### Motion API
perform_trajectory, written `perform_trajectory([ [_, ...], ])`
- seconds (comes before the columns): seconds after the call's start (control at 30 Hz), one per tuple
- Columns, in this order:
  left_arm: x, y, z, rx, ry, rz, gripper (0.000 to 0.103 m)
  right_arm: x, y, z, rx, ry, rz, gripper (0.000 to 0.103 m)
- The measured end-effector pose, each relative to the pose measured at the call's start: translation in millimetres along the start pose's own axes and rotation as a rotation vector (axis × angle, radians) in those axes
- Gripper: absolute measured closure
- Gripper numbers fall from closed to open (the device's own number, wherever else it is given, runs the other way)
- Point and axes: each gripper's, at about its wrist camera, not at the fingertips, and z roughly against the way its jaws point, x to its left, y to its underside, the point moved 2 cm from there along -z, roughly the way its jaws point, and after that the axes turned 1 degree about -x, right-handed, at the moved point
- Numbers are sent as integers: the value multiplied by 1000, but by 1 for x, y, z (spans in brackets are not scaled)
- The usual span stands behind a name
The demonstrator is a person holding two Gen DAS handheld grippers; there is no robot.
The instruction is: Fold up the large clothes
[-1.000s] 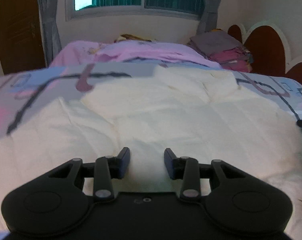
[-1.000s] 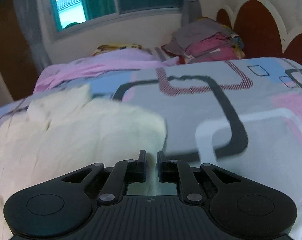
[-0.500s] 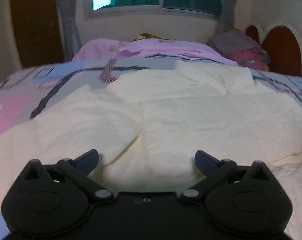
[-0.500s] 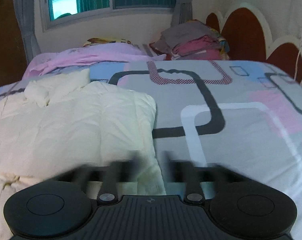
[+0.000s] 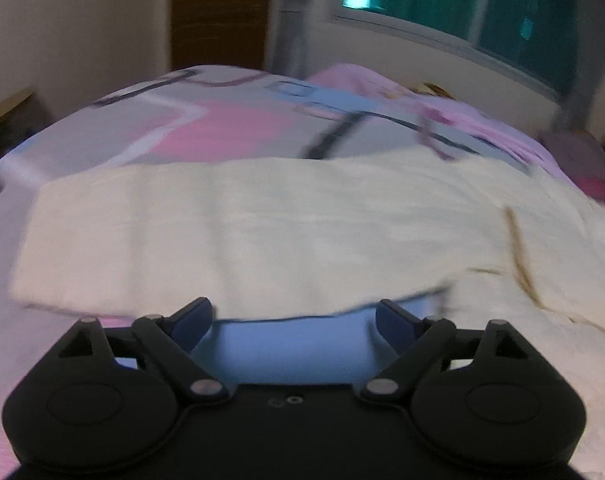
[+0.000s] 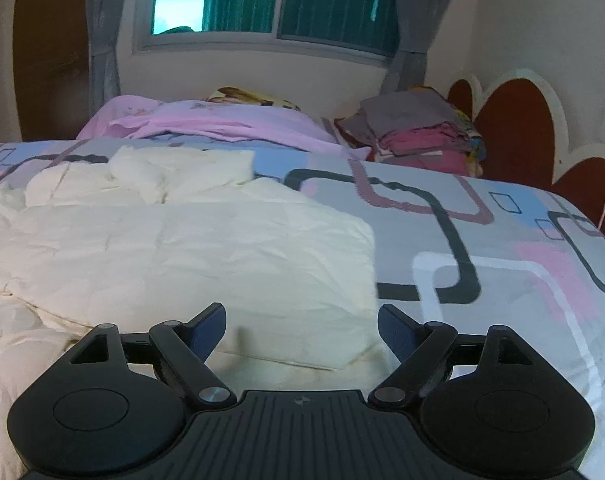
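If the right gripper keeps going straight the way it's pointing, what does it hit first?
Most likely the cream garment. The right gripper is open and empty, angled down at the fold's near right corner. Depth is unclear, so it might land nearer the edge, beside the bedsheet.

Both cameras are sitting just behind their own tools, looking forward and downward along the fingers onto the bed. The left view is tilting sideways (and smearing with blur), looking past the left gripper (image 5: 294, 316) across the cream garment (image 5: 262, 232) just ahead of its fingertips toward the window (image 5: 482, 12) far ahead on the right. The right view is sitting level, looking past the right gripper (image 6: 302, 330) at the garment's near corner just ahead. Both are sharing the garment, the patterned bedspread (image 6: 482, 248) and the window.
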Motion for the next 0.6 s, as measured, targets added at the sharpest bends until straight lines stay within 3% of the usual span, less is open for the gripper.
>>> perform_trajectory([
  [0.17,64,0,0,0,23,257,26,16,-1,-6,8,-14,0,20],
  [0.3,108,6,2,-47,93,513,28,31,-3,-12,16,-27,8,20],
  [0.4,131,8,-2,-80,121,647,33,38,-6,-16,21,-34,4,20],
  [0.5,146,9,-6,-107,142,750,42,40,-9,-22,25,-34,-23,20],
  [0.6,159,8,-12,-126,127,788,52,37,-9,-28,37,-18,-53,20],
])
